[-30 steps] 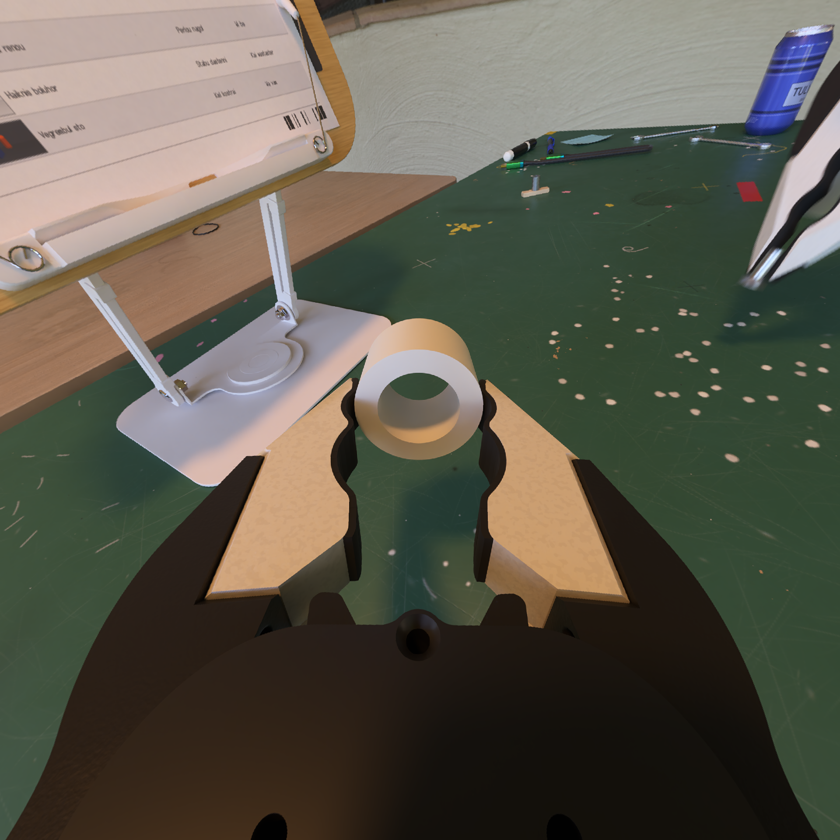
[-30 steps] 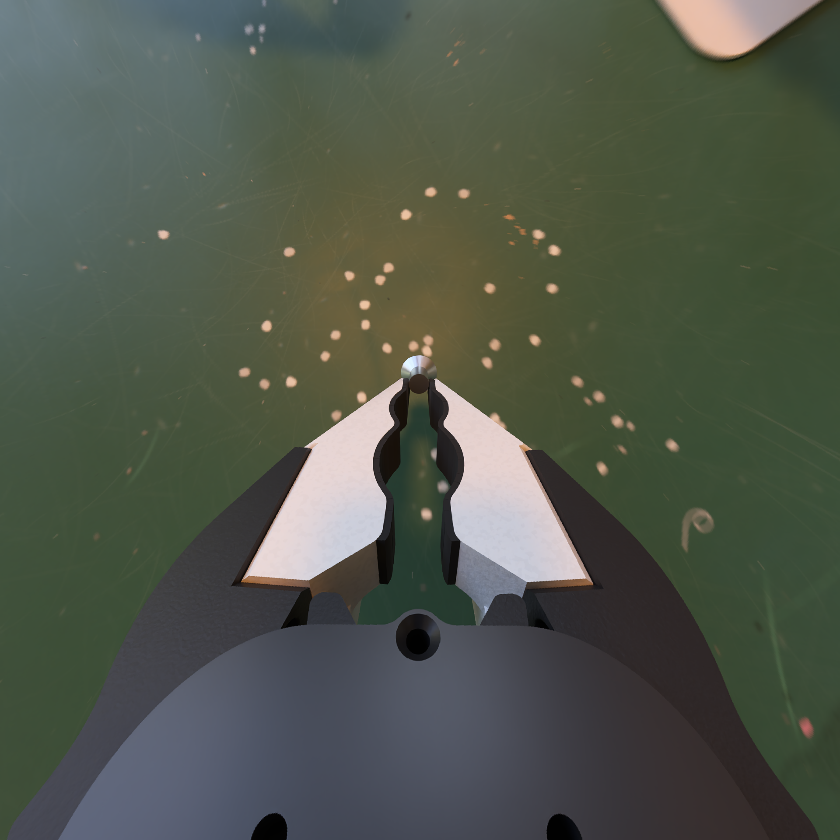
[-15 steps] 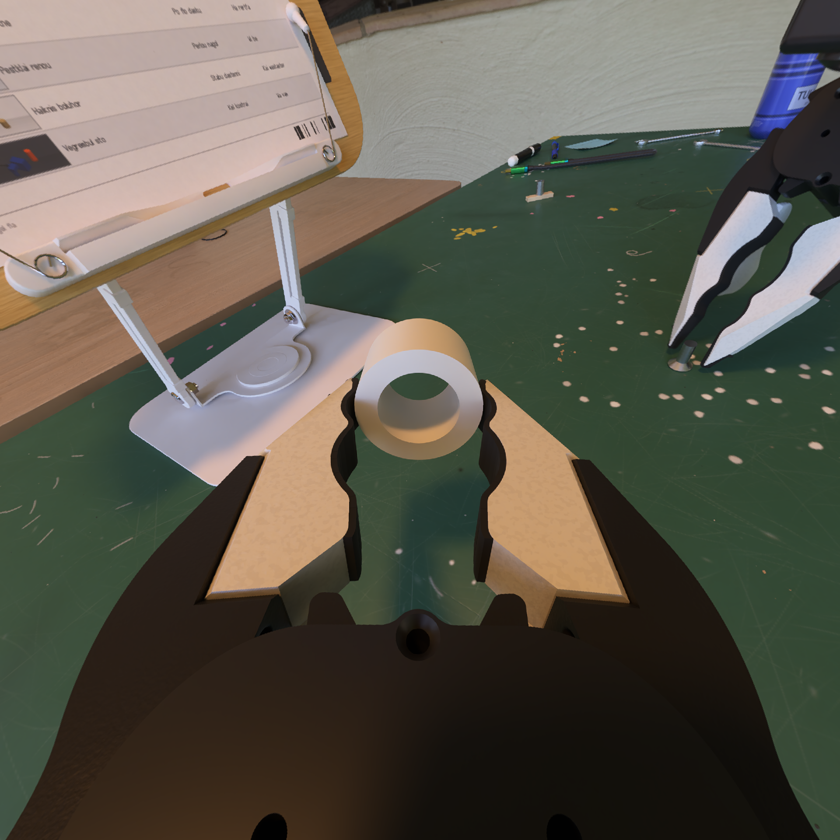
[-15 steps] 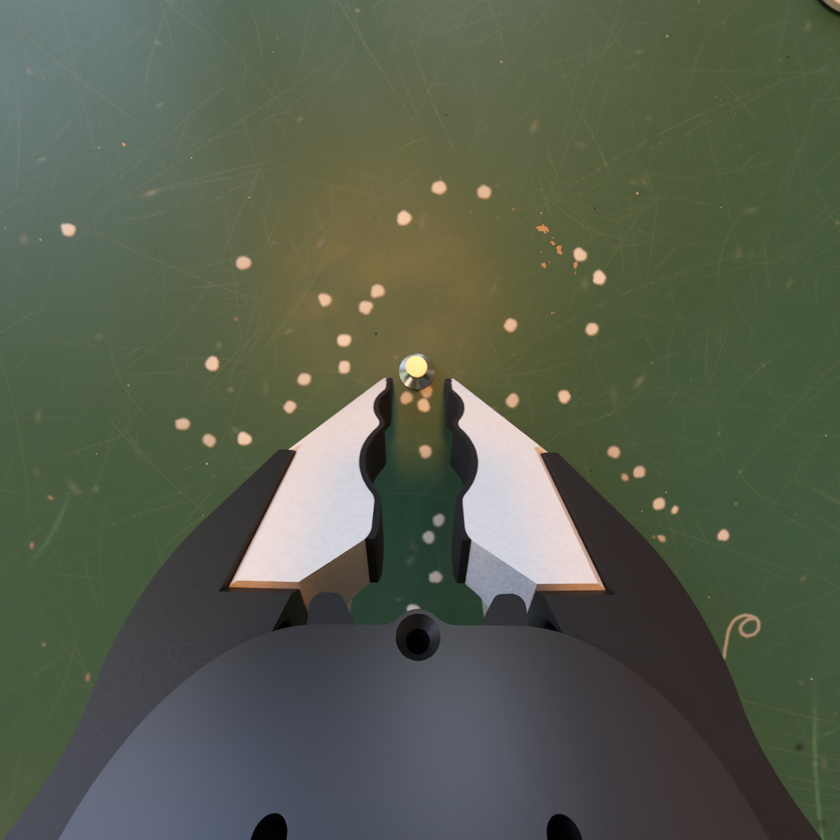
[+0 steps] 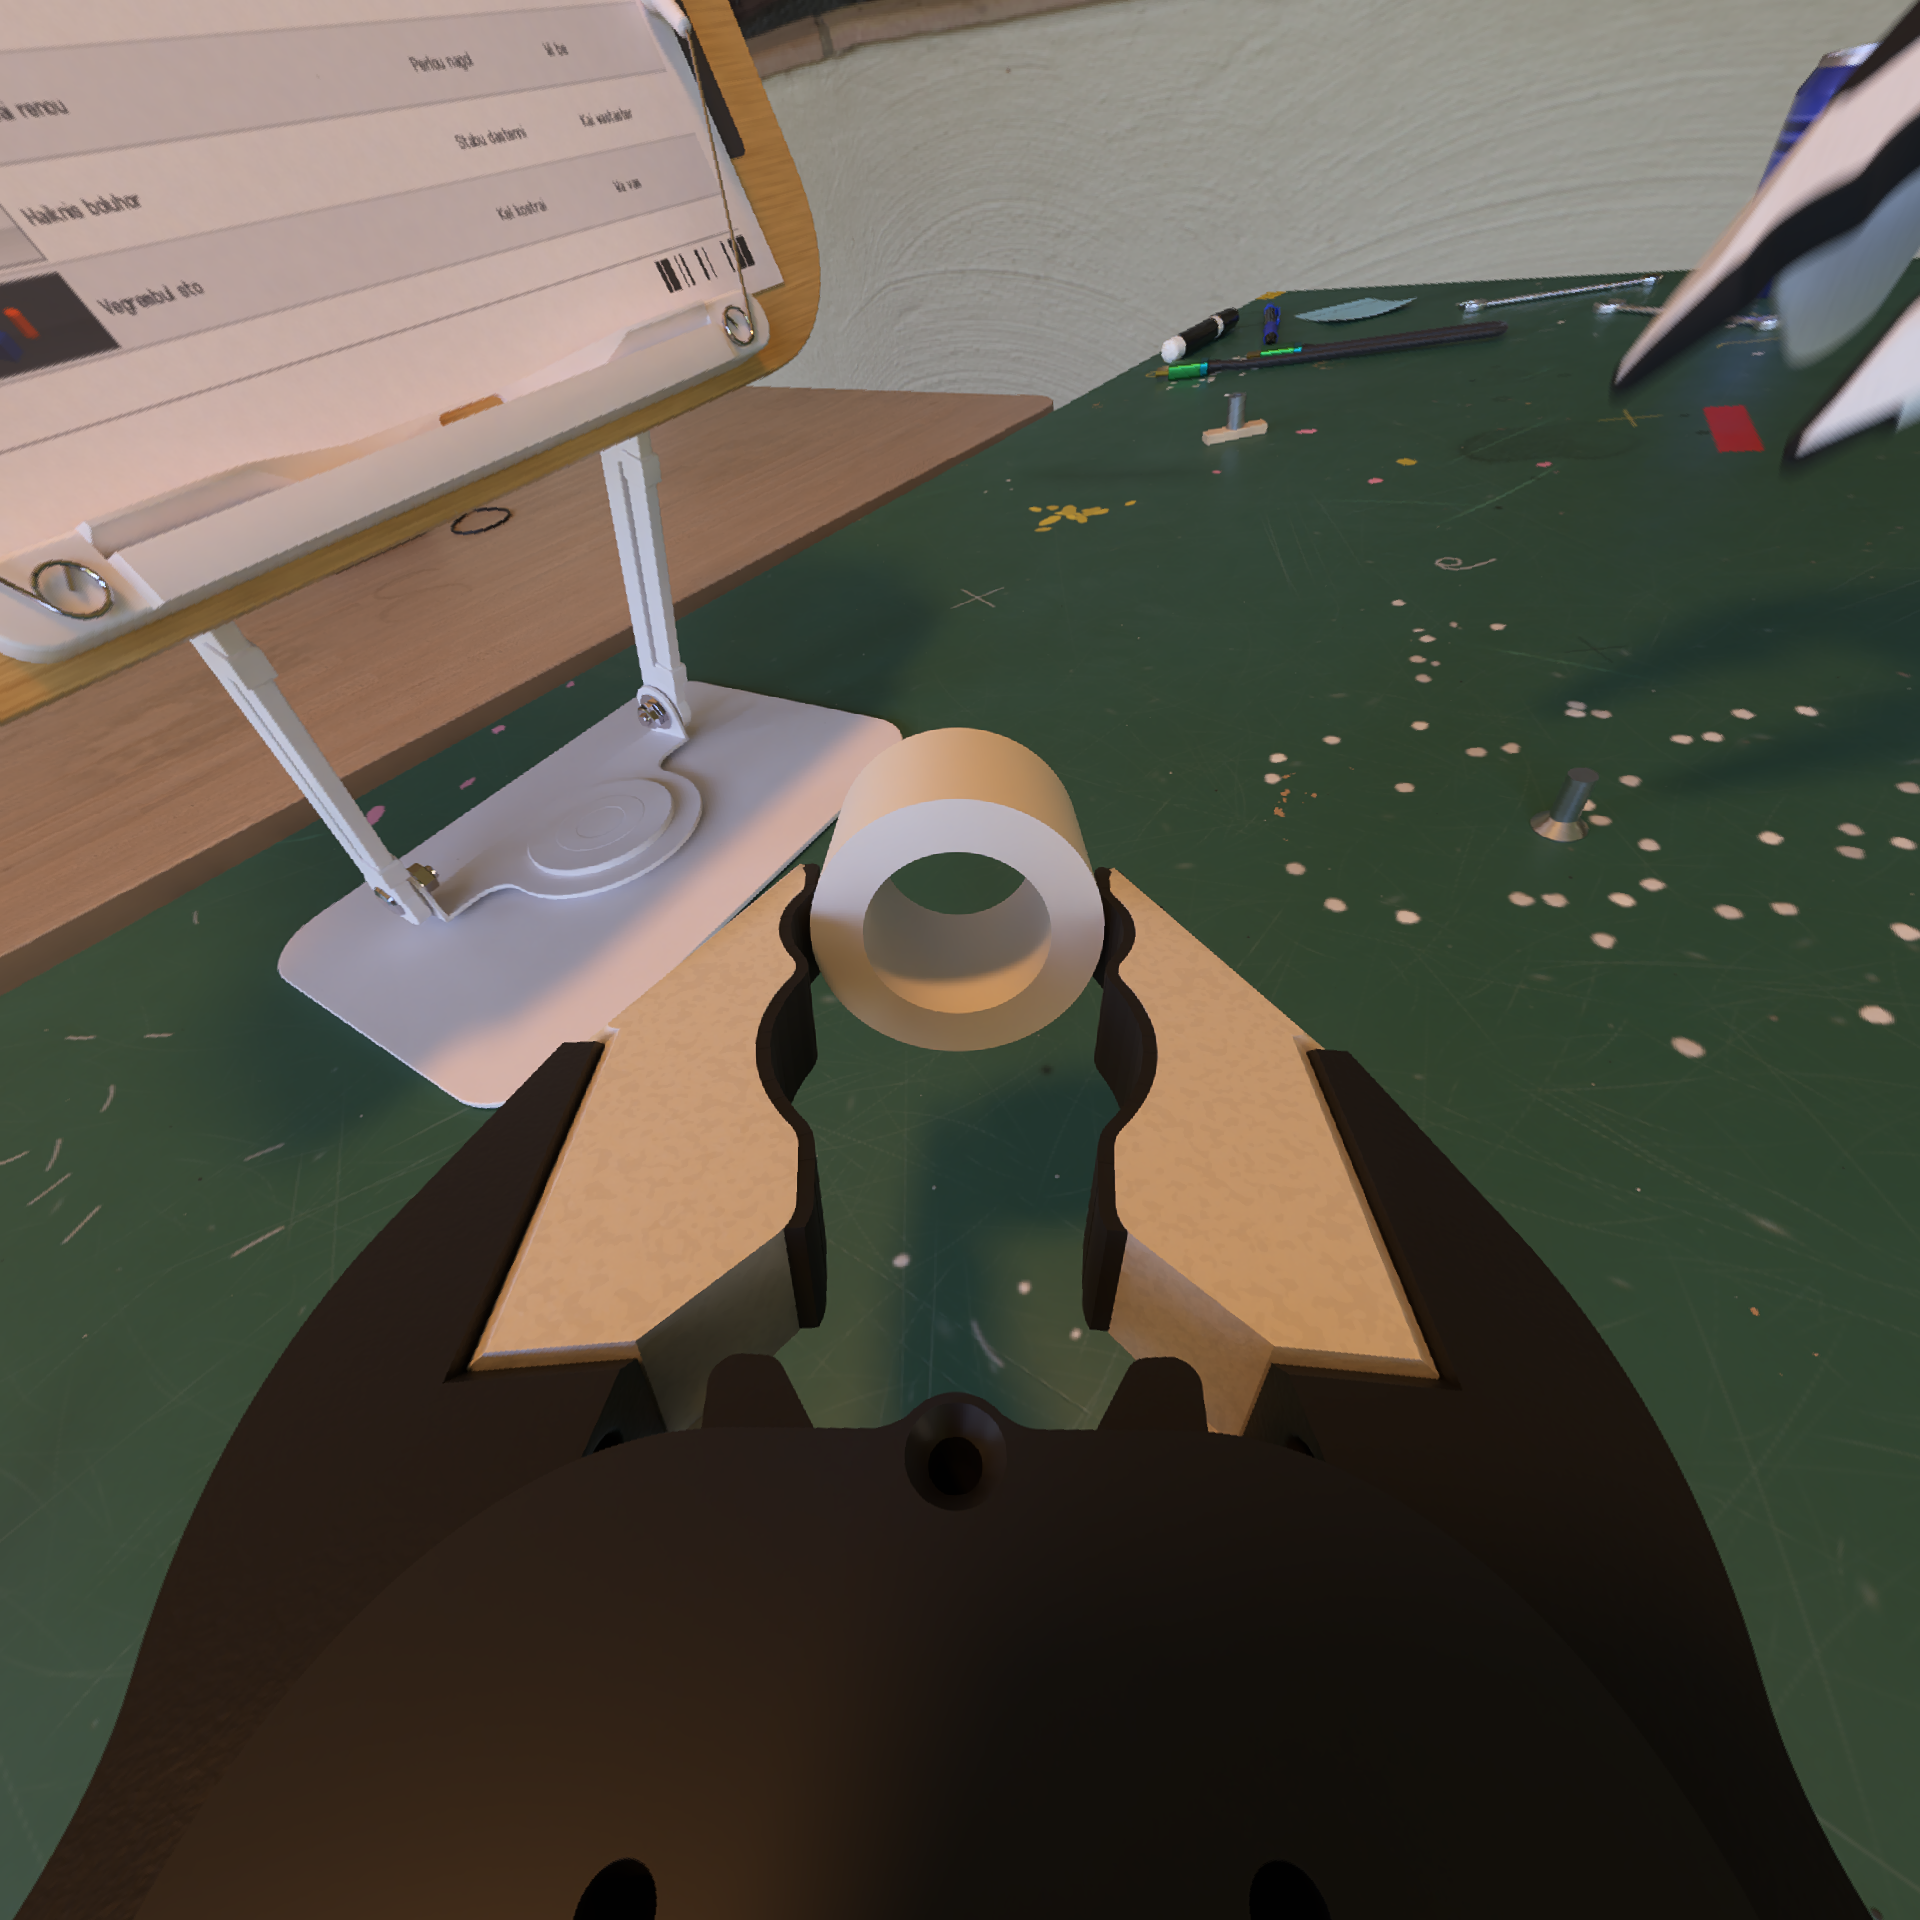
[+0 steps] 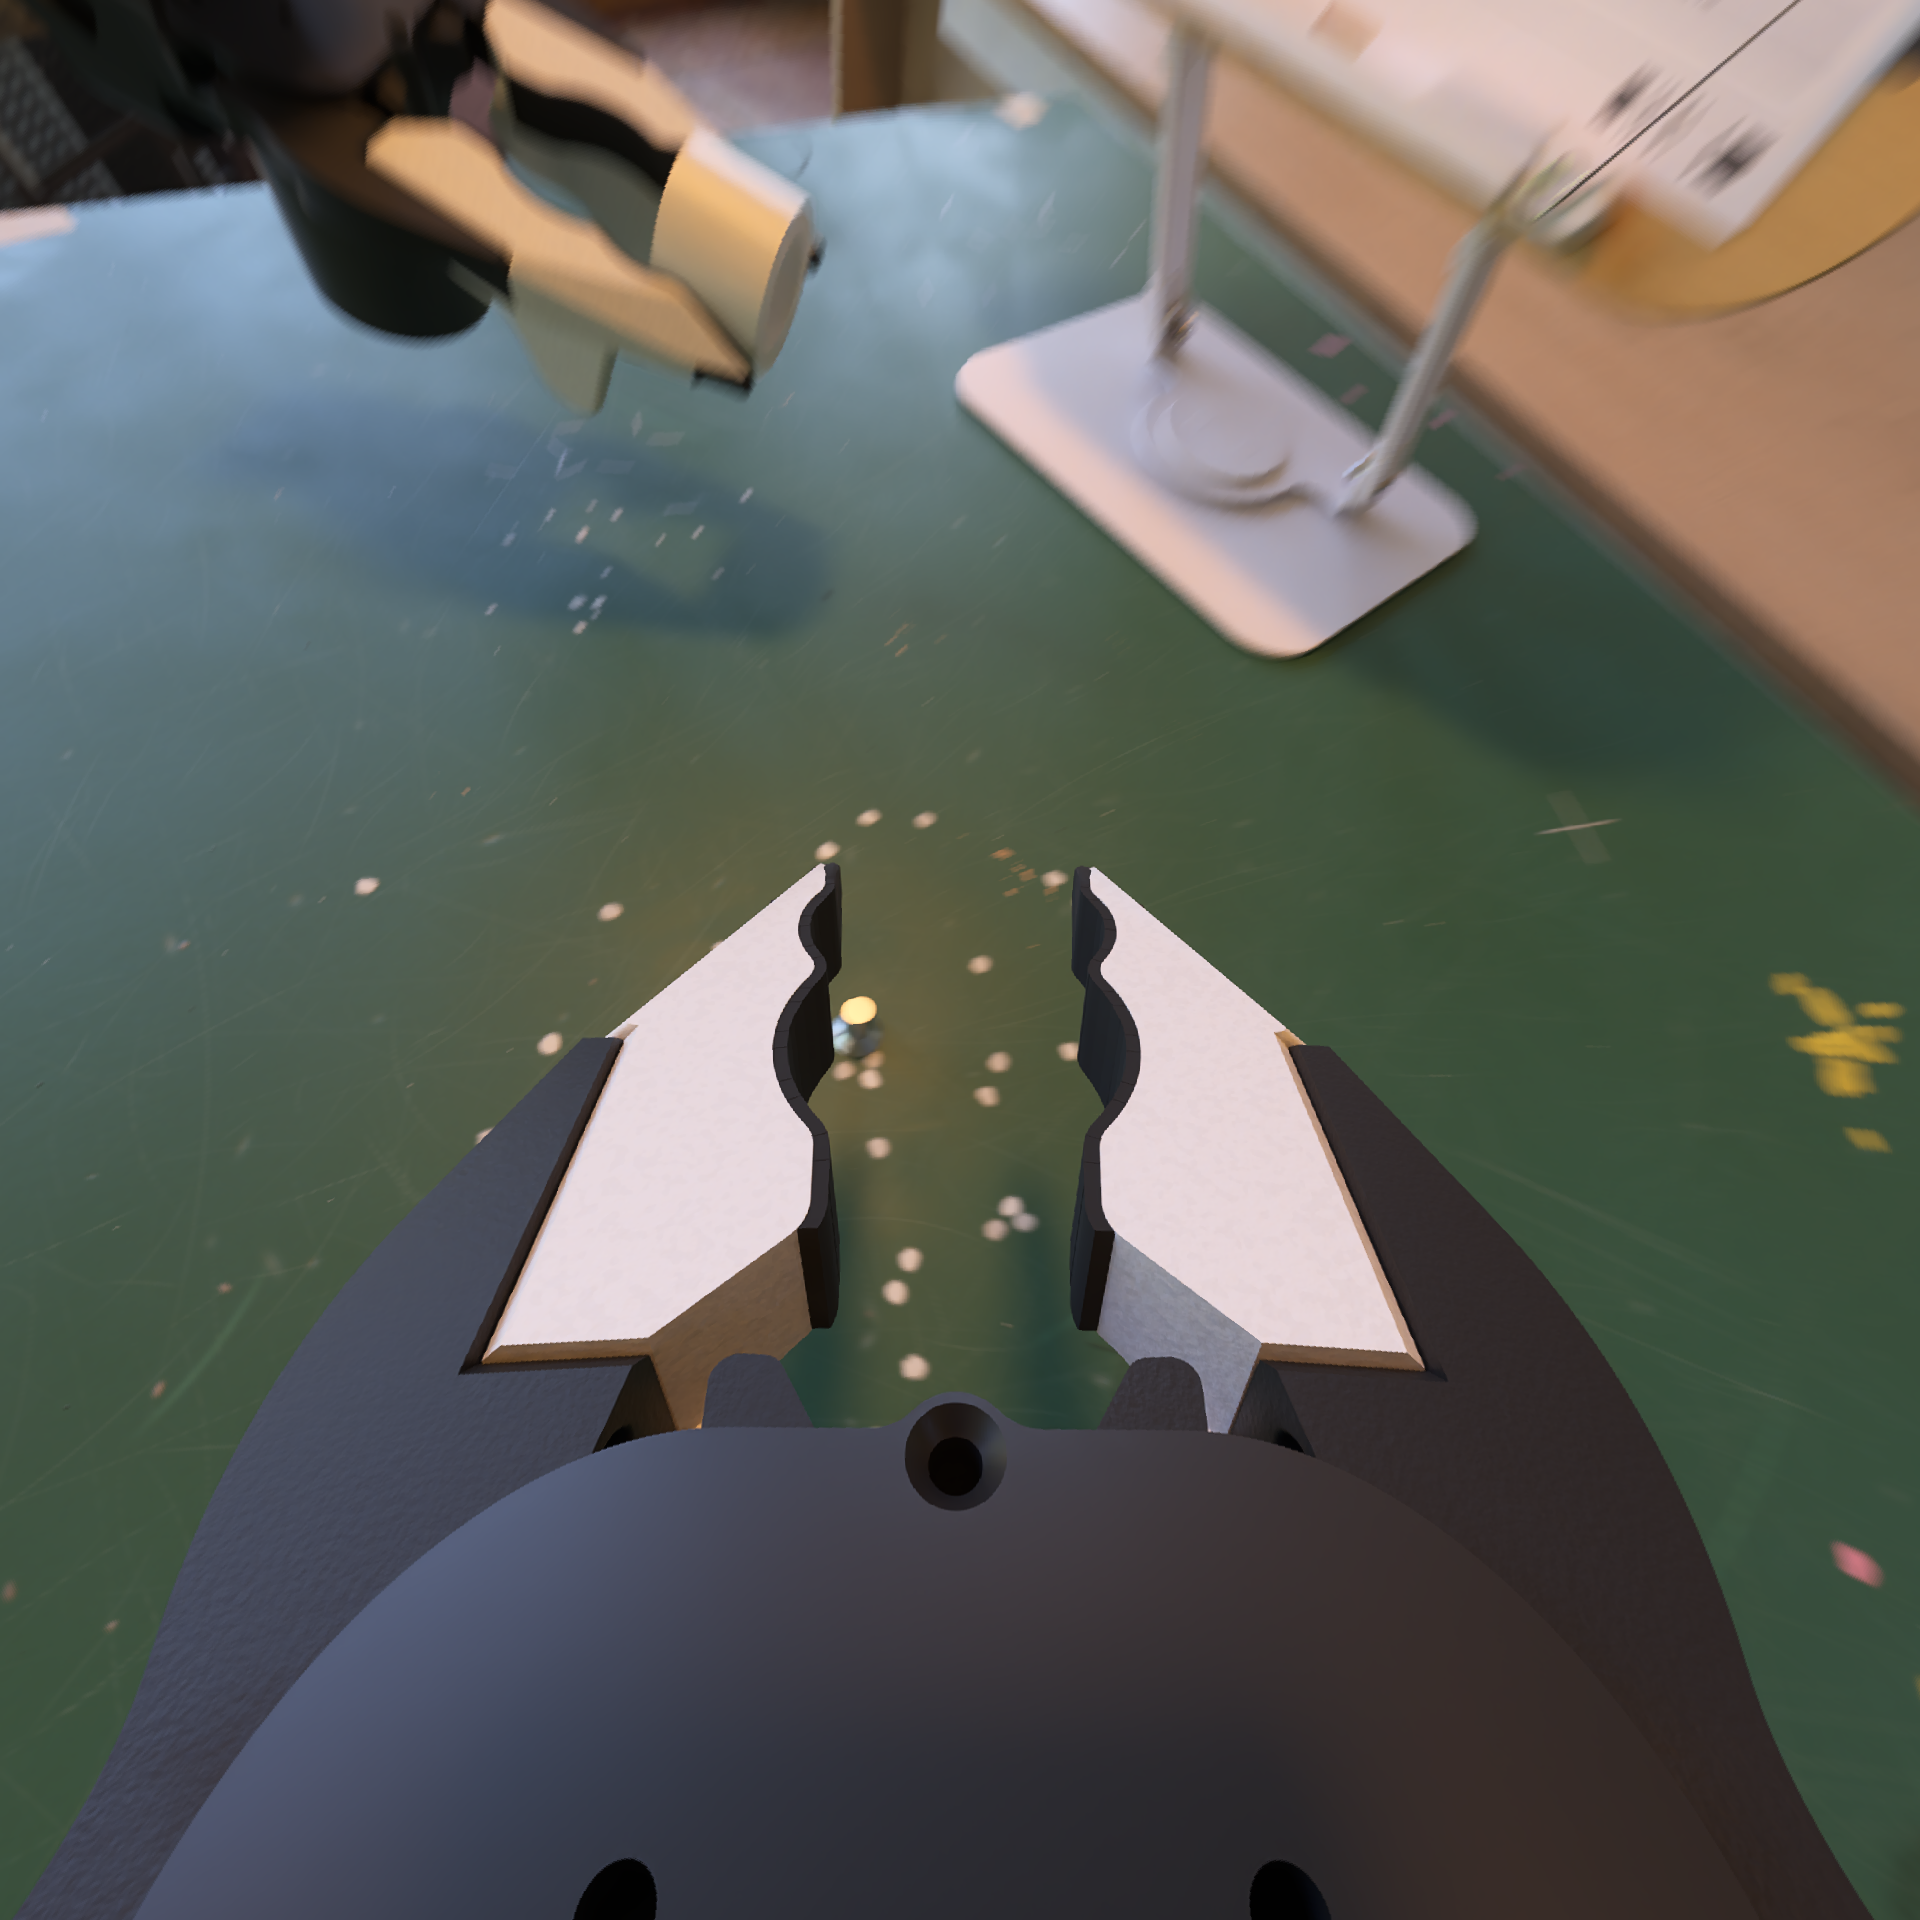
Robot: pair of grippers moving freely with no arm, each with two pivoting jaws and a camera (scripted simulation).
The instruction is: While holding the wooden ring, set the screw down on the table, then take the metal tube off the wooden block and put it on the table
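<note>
My left gripper [image 5: 956,904] is shut on the pale wooden ring [image 5: 961,894] and holds it above the green table; both also show in the right wrist view, the gripper [image 6: 727,281] at top left with the ring [image 6: 732,244]. The screw [image 5: 1567,808] stands head-down on the table to the right; in the right wrist view it [image 6: 857,1023] lies below my open, empty right gripper [image 6: 954,883]. That gripper [image 5: 1714,405] hangs raised at the top right of the left wrist view. The metal tube [image 5: 1235,409] stands upright on the small wooden block [image 5: 1234,431] far back.
A white stand [image 5: 582,862] carrying a clipboard with paper [image 5: 343,208] rises at the left, also in the right wrist view [image 6: 1226,468]. A wooden surface [image 5: 436,623] borders the green mat. Pens [image 5: 1340,348] and a blue can [image 5: 1808,104] lie at the far edge.
My right gripper let go of the screw, left it standing on the table, opened wider, rose and tilted up. My left gripper kept the ring and barely moved.
</note>
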